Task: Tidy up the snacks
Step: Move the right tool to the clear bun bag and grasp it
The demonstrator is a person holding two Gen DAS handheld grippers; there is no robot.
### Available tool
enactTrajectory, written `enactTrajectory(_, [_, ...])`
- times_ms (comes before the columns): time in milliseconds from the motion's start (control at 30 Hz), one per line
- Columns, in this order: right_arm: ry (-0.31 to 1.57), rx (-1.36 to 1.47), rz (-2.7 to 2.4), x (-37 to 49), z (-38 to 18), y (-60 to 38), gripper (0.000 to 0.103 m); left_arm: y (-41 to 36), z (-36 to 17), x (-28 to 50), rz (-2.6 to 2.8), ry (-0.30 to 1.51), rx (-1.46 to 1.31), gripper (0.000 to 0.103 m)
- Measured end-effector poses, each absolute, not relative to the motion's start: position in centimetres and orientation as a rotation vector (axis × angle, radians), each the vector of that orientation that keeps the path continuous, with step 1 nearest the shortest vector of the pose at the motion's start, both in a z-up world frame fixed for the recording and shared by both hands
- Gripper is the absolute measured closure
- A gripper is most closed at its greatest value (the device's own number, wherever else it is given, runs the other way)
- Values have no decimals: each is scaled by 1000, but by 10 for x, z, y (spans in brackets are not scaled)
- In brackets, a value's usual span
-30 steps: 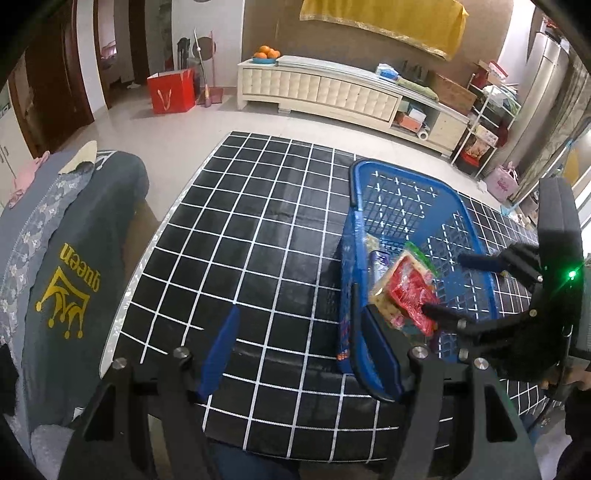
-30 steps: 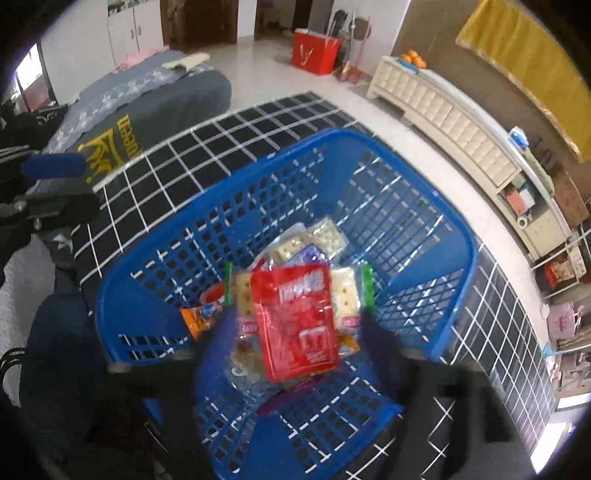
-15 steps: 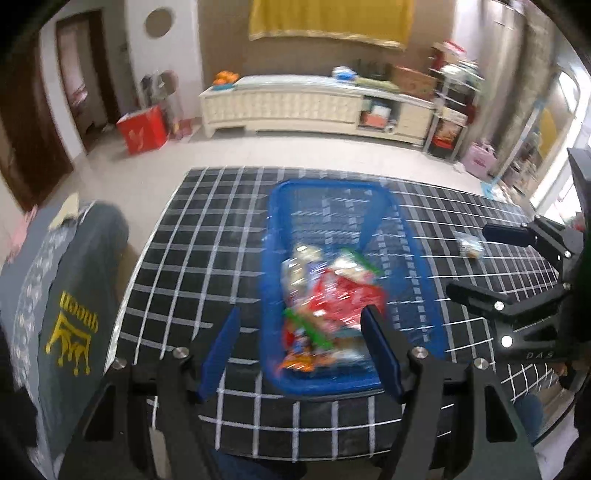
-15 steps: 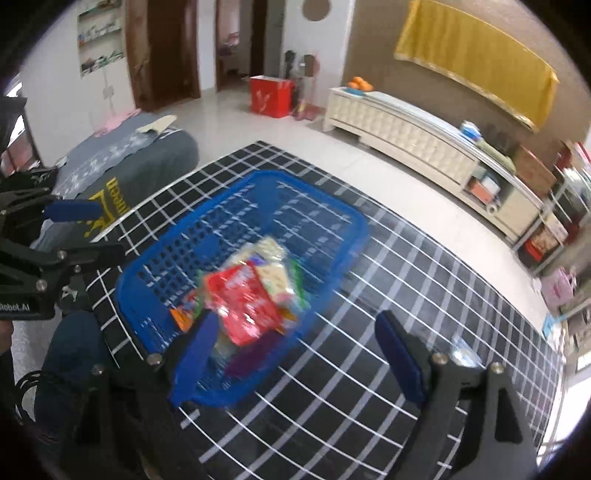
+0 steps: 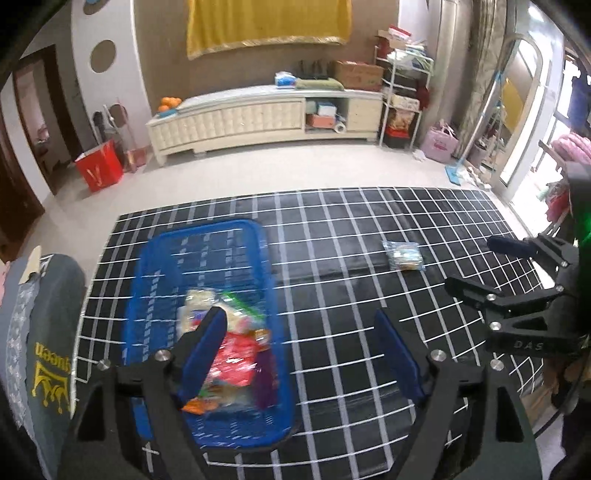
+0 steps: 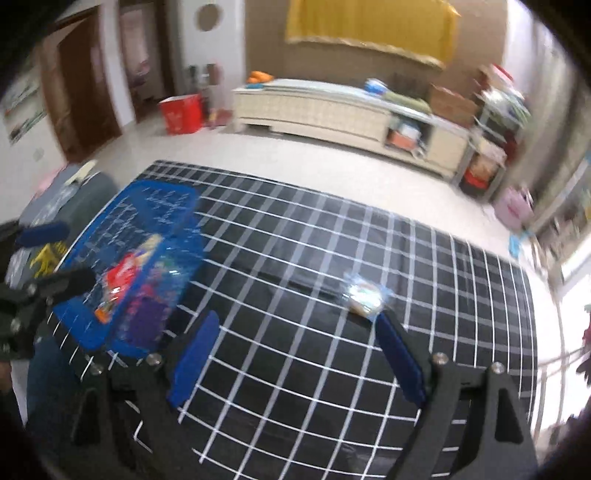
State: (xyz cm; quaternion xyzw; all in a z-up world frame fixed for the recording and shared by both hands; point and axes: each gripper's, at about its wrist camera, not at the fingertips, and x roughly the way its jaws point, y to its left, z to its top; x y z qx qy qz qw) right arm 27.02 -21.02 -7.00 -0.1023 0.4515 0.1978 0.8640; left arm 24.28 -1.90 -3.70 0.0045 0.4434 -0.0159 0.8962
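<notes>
A lone clear snack packet (image 6: 365,297) lies on the black gridded tabletop (image 6: 314,369), just beyond the right gripper (image 6: 295,360), near its right-hand jaw. Those jaws stand wide and empty over bare grid. The blue basket (image 5: 166,266), with snacks piled at its near end, sits under the left gripper (image 5: 303,354), whose empty jaws have just been opening. Open tabletop separates basket and packet.

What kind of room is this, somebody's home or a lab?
Most likely a home living room: a long cream low cabinet with oranges on top stands along the wall, a yellow fringed cloth hangs above it, and a cluttered white wire shelf rack stands beside it.
</notes>
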Motion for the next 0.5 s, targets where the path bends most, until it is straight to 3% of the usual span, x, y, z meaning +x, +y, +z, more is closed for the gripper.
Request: enactTrajectory(500, [1082, -69, 268, 347, -144, -266, 14, -79, -123, 352, 44, 1065, -50, 23])
